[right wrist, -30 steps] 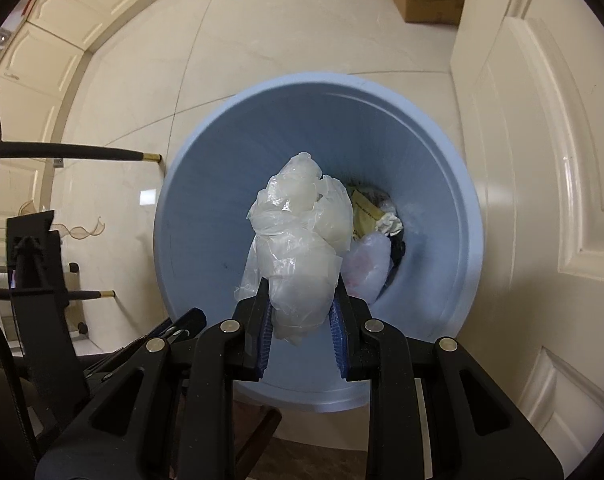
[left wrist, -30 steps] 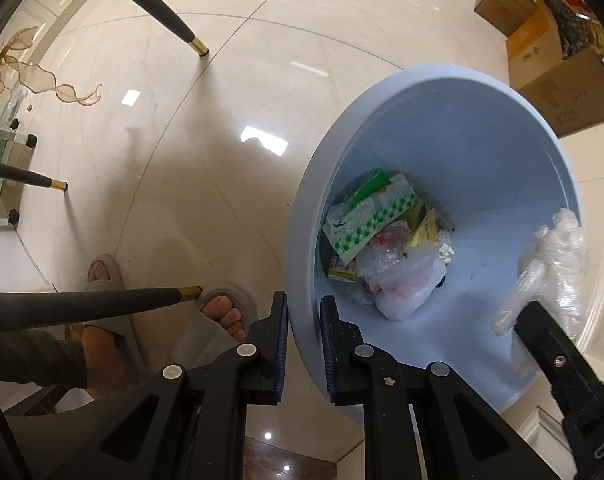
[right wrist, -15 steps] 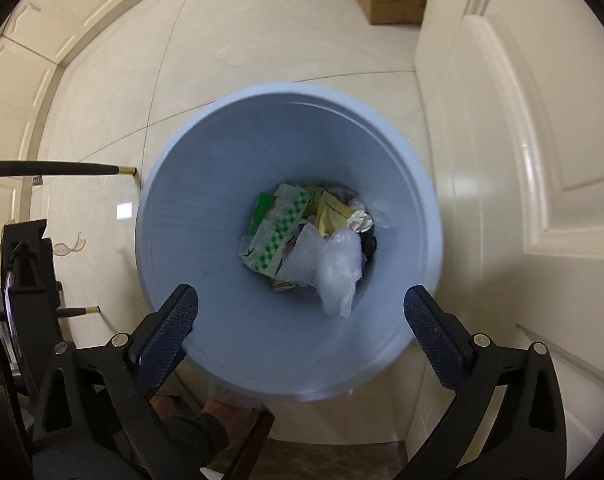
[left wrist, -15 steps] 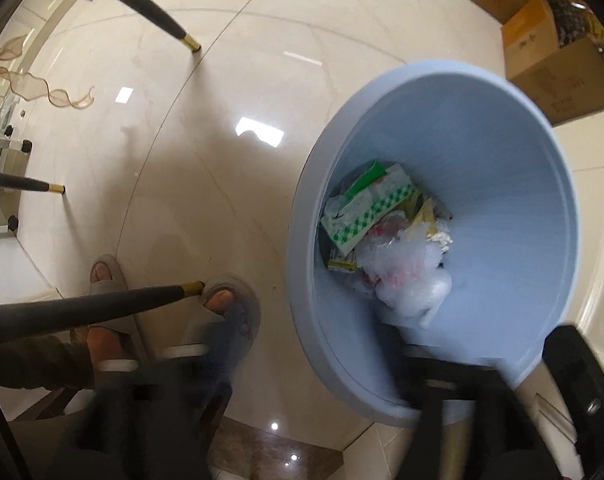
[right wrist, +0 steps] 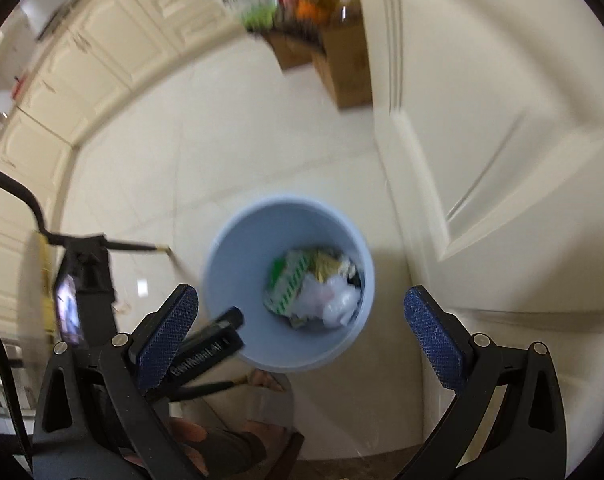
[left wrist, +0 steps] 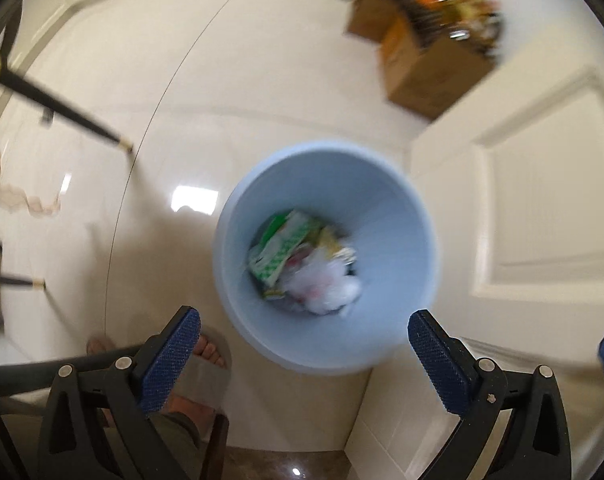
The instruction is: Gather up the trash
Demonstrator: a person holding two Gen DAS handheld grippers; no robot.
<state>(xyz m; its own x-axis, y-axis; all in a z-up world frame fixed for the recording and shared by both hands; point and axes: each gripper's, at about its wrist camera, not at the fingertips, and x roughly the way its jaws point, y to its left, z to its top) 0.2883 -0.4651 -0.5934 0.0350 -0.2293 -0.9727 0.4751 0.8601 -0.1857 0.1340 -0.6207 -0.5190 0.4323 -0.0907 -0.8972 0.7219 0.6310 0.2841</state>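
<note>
Above the blue bin (left wrist: 385, 216) on the floor, my left gripper (left wrist: 302, 344) and right gripper (right wrist: 300, 320) have just spread wide, empty; plastic bag (left wrist: 329, 284) lies inside.

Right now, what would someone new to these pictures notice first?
The pale blue trash bin on the cream tile floor, with a green-and-white checked wrapper and crumpled clear plastic at its bottom. Both the left gripper and the right gripper hang wide open and empty above it.
</note>
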